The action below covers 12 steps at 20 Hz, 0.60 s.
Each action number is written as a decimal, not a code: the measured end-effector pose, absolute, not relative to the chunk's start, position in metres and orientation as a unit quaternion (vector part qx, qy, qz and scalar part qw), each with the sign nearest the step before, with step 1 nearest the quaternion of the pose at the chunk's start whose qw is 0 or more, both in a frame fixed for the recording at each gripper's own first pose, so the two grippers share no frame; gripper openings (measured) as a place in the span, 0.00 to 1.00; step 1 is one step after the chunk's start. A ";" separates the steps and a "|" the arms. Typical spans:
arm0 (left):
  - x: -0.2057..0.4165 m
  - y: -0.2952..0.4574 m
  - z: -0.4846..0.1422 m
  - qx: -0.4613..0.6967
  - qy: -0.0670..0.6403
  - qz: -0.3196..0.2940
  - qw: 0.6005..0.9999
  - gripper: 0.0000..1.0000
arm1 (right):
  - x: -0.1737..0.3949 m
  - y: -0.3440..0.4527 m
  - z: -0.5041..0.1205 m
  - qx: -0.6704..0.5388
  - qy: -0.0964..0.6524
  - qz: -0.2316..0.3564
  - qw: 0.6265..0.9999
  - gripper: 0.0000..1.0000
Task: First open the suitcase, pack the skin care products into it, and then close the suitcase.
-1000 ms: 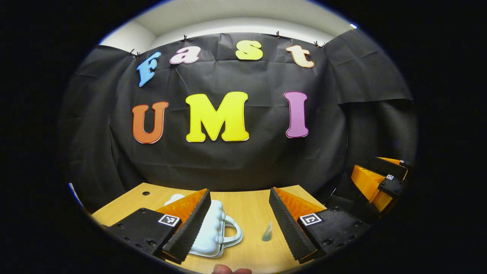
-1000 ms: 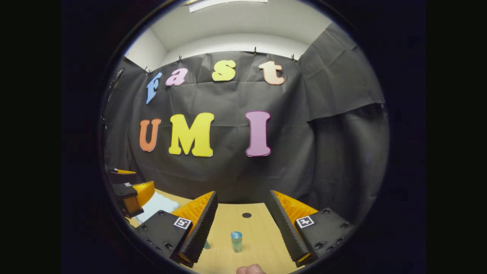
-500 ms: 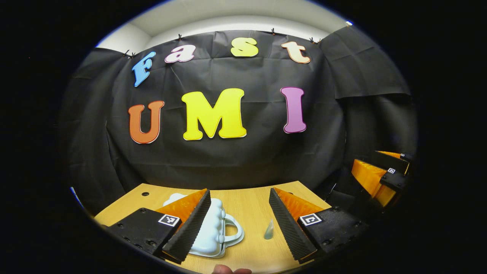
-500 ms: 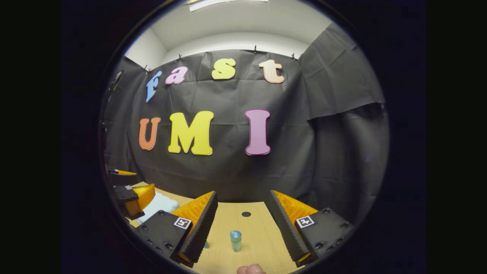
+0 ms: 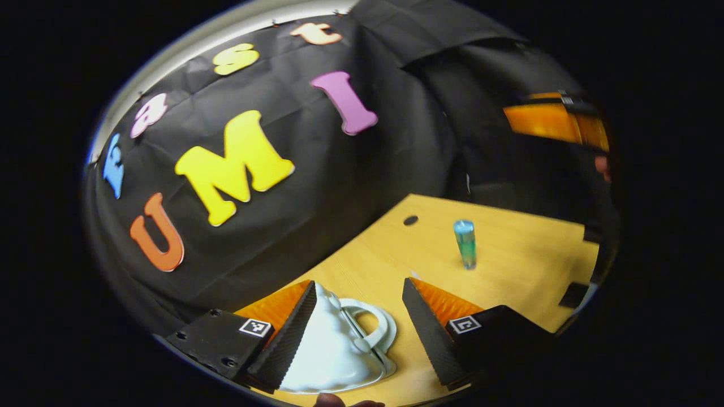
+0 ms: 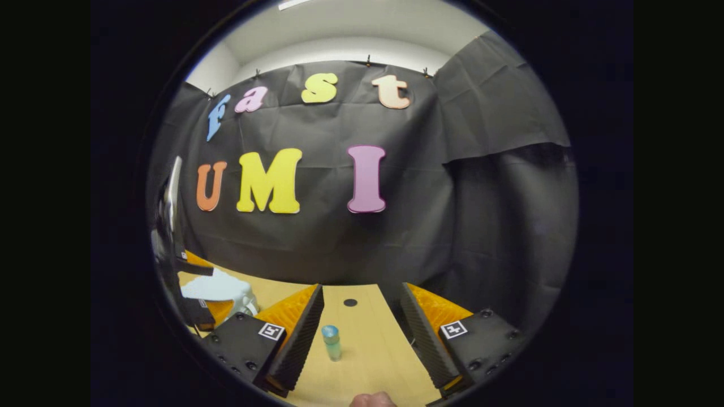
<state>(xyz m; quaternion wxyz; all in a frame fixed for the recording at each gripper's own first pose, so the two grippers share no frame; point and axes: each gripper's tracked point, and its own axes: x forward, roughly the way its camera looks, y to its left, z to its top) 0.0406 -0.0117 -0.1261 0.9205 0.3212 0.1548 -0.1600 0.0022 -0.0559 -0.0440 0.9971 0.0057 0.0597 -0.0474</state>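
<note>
We see suitcase on table, near left gripper, partly between its fingers. Bottle upright farther right, well apart from suitcase. Table hole beyond bottle, near cloth wall.

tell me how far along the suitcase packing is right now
Nothing looks finished. The white suitcase lies closed on the wooden table, its handle between the open fingers of the left gripper, which seems to be closing in on it. The small blue-green bottle stands unpacked ahead of the open right gripper. Left: opening, packing, closing.
</note>
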 end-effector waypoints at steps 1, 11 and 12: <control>0.046 -0.012 -0.146 0.344 0.175 -0.172 0.906 0.97 | 0.001 -0.063 -0.046 0.006 0.063 -0.056 0.996 0.81; 0.074 0.045 -0.245 0.547 0.294 -0.168 0.766 0.87 | -0.021 -0.116 -0.076 0.014 0.101 -0.143 0.984 0.81; 0.076 0.046 -0.249 0.552 0.299 -0.167 0.760 0.85 | -0.024 -0.118 -0.077 0.015 0.102 -0.146 0.984 0.81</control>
